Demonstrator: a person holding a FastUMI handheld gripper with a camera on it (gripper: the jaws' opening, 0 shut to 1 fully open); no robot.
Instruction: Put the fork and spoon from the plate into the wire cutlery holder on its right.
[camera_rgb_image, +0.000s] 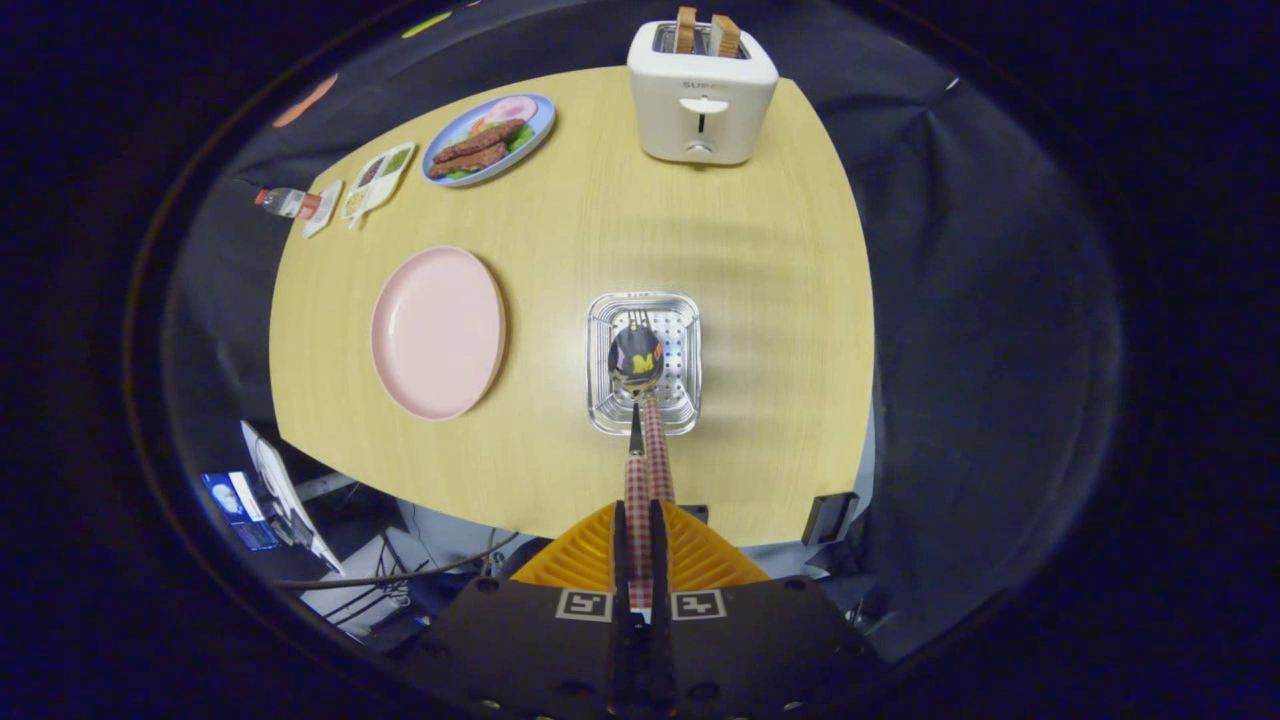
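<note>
My gripper (640, 512) is shut on the red-checked handle of the spoon (635, 358). The spoon points away from the fingers, and its shiny bowl hangs over the wire cutlery holder (690, 318) on the wooden table. A second red-checked handle, the fork's (657, 450), rises out of the holder just right of the spoon's neck and leans toward me. What look like its tines show near the holder's far end. The pink plate (437, 330) lies to the left of the holder with nothing on it.
A white toaster (702, 95) with two slices of bread stands at the table's far edge. At the far left are a blue plate of food (488, 138), a small divided tray (378, 180) and a bottle (288, 202). The table's near edge is just beyond my fingers.
</note>
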